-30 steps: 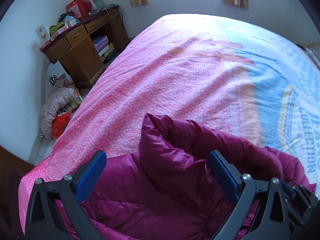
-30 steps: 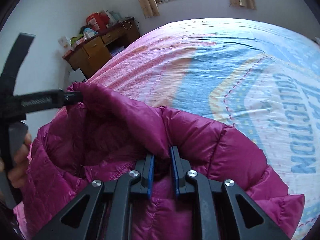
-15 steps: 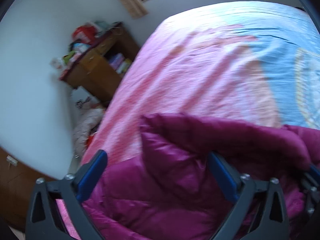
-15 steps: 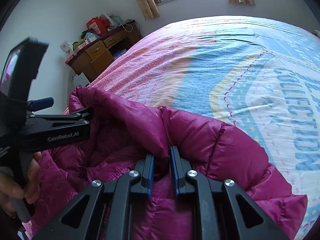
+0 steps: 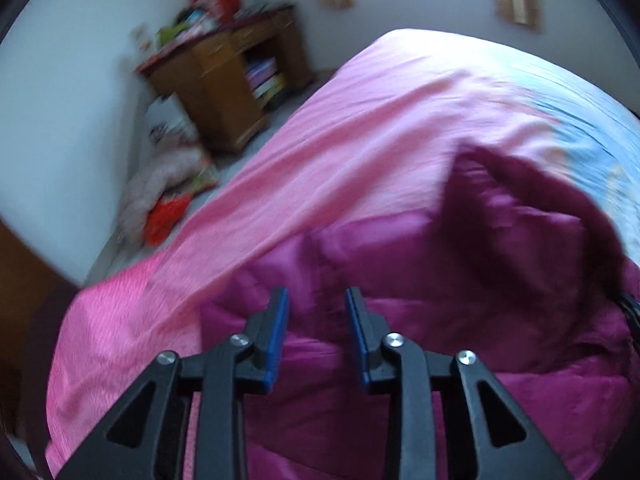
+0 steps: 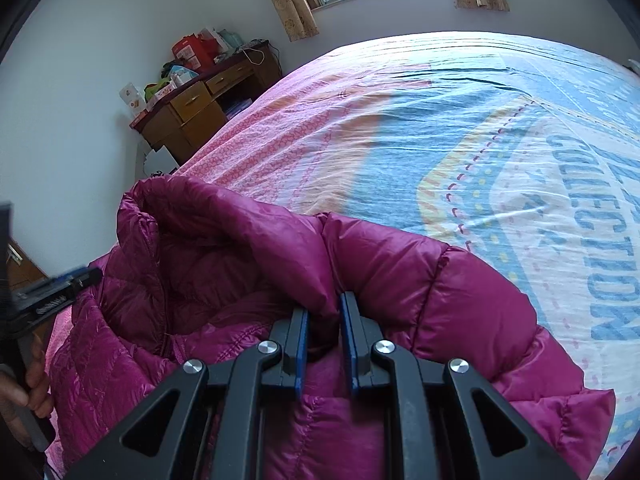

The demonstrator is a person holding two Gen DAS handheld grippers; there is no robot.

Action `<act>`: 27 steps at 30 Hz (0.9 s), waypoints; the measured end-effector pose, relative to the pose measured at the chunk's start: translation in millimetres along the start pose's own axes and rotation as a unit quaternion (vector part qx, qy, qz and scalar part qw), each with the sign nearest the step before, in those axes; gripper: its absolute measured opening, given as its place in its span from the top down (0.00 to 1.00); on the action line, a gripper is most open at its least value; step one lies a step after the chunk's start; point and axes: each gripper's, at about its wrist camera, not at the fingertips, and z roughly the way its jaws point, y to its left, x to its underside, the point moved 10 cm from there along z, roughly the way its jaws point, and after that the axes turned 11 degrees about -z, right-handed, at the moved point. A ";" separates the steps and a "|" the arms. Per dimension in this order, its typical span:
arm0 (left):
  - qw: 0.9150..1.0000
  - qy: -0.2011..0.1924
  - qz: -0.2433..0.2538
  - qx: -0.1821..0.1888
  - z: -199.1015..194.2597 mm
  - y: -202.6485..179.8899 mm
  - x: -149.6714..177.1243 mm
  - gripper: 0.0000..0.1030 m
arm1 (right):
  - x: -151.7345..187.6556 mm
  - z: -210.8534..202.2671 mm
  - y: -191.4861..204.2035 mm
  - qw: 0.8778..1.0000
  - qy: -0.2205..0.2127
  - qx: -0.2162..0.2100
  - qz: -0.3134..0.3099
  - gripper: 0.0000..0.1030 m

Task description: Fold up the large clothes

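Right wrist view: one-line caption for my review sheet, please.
Right claw shut on a fold of the magenta puffer jacket lying on the bed.

The left gripper (image 5: 316, 332) is closing over the magenta jacket (image 5: 460, 300) on the pink bedspread (image 5: 340, 140).

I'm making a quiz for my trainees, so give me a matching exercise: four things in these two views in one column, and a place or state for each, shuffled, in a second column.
Things:
1. right gripper
2. left gripper
3. wooden desk
4. puffy jacket

Places or states:
A. against the wall beside the bed, cluttered on top
B. lying magenta on the near end of the bed
C. clamped on a fold of the jacket
D. jaws closing over the jacket, pads not yet pressing it

Pairs: 1-C, 2-D, 3-A, 4-B
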 end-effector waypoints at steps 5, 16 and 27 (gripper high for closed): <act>0.995 0.000 -0.033 0.092 -15.8 -28.3 -31.1 0.42 | 0.0 0.3 0.3 1.000 0.000 0.000 0.000 0.84; 0.994 0.071 0.078 0.040 11.1 -117.3 -37.1 0.03 | -1.0 -0.8 1.1 1.000 -0.003 -0.004 0.003 0.84; 0.989 0.100 0.077 0.082 -14.8 -102.9 -8.6 0.74 | -1.0 -1.8 0.7 1.000 -0.006 -0.006 0.005 0.84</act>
